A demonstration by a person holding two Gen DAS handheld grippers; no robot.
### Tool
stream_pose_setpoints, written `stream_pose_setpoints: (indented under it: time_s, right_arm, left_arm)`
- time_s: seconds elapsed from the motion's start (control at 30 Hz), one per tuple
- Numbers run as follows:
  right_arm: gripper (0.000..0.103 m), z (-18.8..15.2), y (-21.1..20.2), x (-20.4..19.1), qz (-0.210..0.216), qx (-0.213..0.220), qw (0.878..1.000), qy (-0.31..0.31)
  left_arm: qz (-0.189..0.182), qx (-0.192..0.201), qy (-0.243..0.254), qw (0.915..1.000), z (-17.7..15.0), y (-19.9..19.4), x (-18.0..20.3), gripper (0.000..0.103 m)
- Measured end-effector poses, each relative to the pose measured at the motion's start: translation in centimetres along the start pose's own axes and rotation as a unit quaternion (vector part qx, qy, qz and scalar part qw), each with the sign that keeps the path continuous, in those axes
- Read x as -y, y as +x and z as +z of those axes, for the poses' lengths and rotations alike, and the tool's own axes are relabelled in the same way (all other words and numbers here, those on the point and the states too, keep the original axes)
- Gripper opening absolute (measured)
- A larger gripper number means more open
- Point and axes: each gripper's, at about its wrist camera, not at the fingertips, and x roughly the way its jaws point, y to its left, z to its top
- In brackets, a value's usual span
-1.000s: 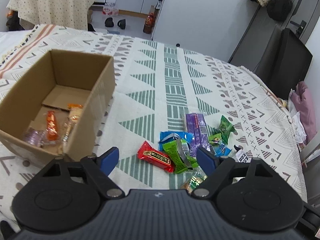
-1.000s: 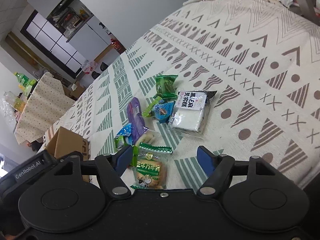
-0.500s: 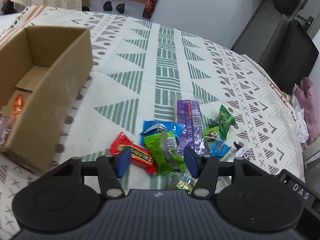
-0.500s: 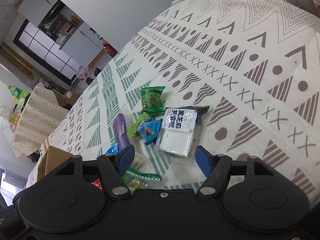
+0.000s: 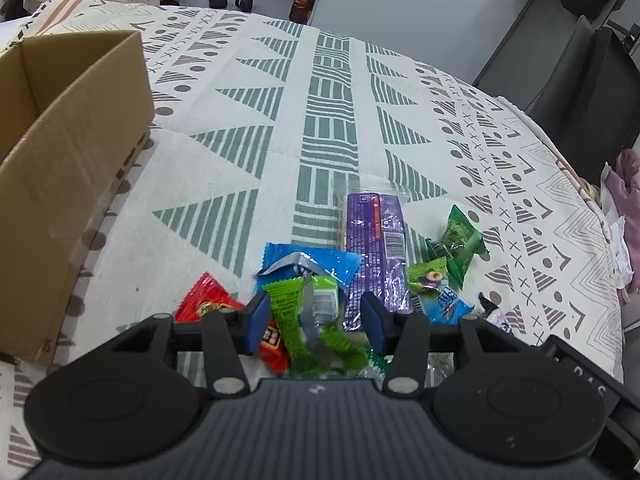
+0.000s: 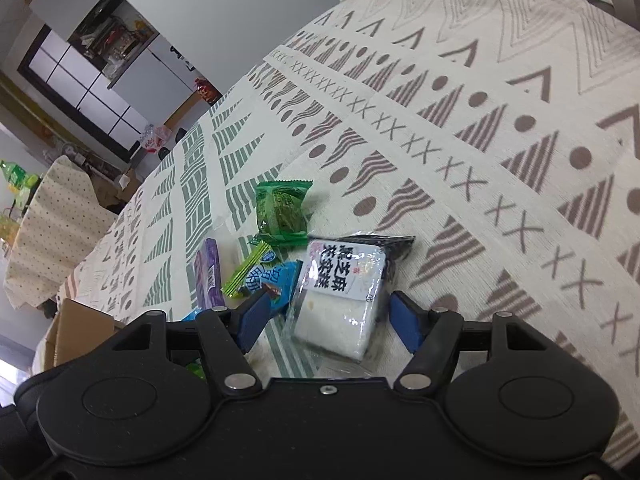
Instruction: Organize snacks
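At far left we see the open brown cardboard box (image 5: 72, 152) standing on the patterned cream, green and brown tablecloth (image 5: 248, 120); its near corner lies well apart from the snack pile, with bare cloth between.

Our left gripper (image 5: 314, 322) hangs over the near end of the pile, blue fingers (image 5: 256, 320) spread apart and touching nothing we can confirm. Between them lies the crinkled lime-green snack packet (image 5: 308, 312), long axis running away from us and tilted slightly left. A red foil candy packet (image 5: 208, 300) sits partly under the left finger. A blue foil packet (image 5: 316, 260) lies just behind the green one, and the long purple wrapped bar (image 5: 376, 248) points away from us, beside the right finger. A small dark-green sachet (image 5: 460, 240) lies further right, clear cloth beyond it to the table edge.

Our right gripper (image 6: 332, 314) is also spread wide, straddling the clear-wrapped white rice cake with a black-lettered label (image 6: 340, 300); its long axis runs away from us, leaning right. A green wrapped cake (image 6: 282, 210) sits behind it. To the right the cloth is open.
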Motion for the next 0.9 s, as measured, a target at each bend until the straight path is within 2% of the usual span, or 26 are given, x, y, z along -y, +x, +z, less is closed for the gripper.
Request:
stream_pose_setpoints:
  time_s: [0.1,0.3,0.37,0.43,0.47,0.6,0.9]
  right_arm:
    - [0.066,0.0,0.4,-0.3,-0.004,0.003,1.000,-0.011]
    - [0.065,-0.1,0.9,-0.7,-0.016,0.008,0.999,-0.031]
    - [0.062,-0.2,1.1,-1.0,-0.024,0.007,0.999,-0.043]
    - [0.050,-0.3,1.1,-1.3,-0.042,0.009,0.997,-0.059]
    - [0.049,-0.4,1.0,-1.3,-0.045,0.010,0.997,-0.060]
    - [0.045,-0.5,0.2,-1.2,-0.040,0.012,0.998,-0.057]
    - [0.044,-0.7,-2.3,-1.9,-0.020,0.027,0.998,-0.052]
  left_arm:
    - [-0.005,-0.014,-0.010,0.9998,0.0,0.5,0.1,0.049]
    - [-0.009,-0.017,-0.017,0.9997,-0.3,0.8,-0.2,0.037]
    - [-0.007,-0.017,-0.013,0.9997,-0.2,0.7,-0.2,0.033]
    - [-0.003,-0.017,-0.011,0.9998,-0.2,0.6,-0.4,0.028]
    - [-0.007,-0.019,-0.014,0.9997,-0.2,0.5,-0.6,0.026]
    - [-0.012,-0.016,-0.009,0.9998,-0.3,-0.2,-0.9,0.025]
    - [-0.037,0.012,-0.005,0.9992,0.6,-3.4,-1.3,0.025]
